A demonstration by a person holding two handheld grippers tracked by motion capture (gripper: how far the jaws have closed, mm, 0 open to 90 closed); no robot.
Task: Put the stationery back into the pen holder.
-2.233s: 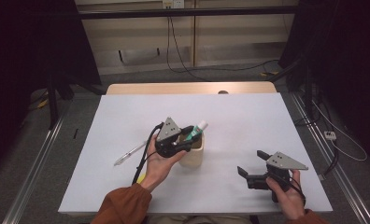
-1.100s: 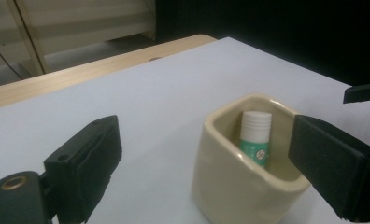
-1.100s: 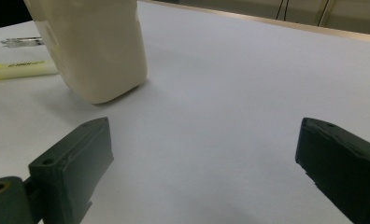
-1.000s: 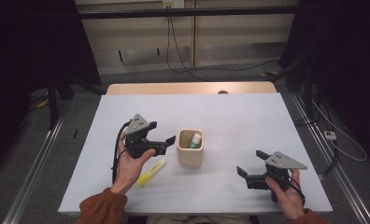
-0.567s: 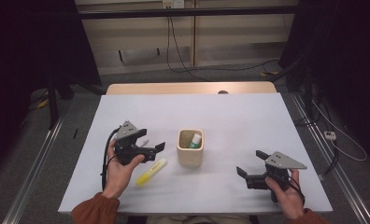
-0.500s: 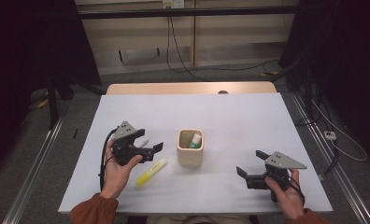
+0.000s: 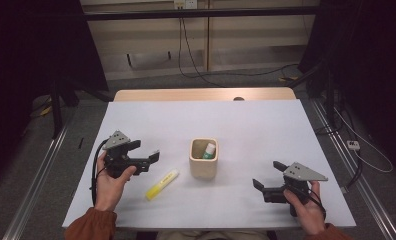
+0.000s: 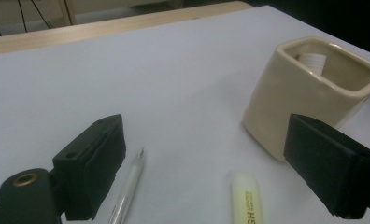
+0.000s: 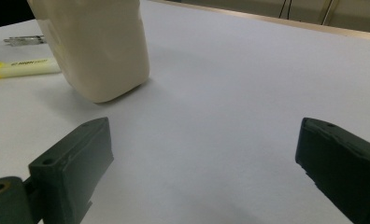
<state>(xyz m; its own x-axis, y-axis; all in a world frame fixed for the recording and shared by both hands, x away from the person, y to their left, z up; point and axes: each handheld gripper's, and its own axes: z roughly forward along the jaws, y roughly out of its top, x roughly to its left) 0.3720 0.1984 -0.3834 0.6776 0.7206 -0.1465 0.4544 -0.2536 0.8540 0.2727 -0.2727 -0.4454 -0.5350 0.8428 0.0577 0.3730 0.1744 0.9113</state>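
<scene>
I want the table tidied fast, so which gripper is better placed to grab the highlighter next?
Left. The left gripper is open right beside the highlighter, which lies between its jaws in its own view. The right gripper sits beyond the cup, farther away.

Yellow highlighter (image 7: 162, 184) lies between left gripper (image 7: 147, 156) and, seemingly untouched, cup (image 7: 203, 159).

My left gripper (image 7: 148, 157): jaws wide, pen (image 8: 127, 189) and highlighter (image 8: 246, 200) on bare table (image 7: 246, 120) between them, cup (image 7: 204, 158) blocking beyond right jaw. Right gripper (image 7: 266, 182): clear table ahead, cup at far left.
</scene>
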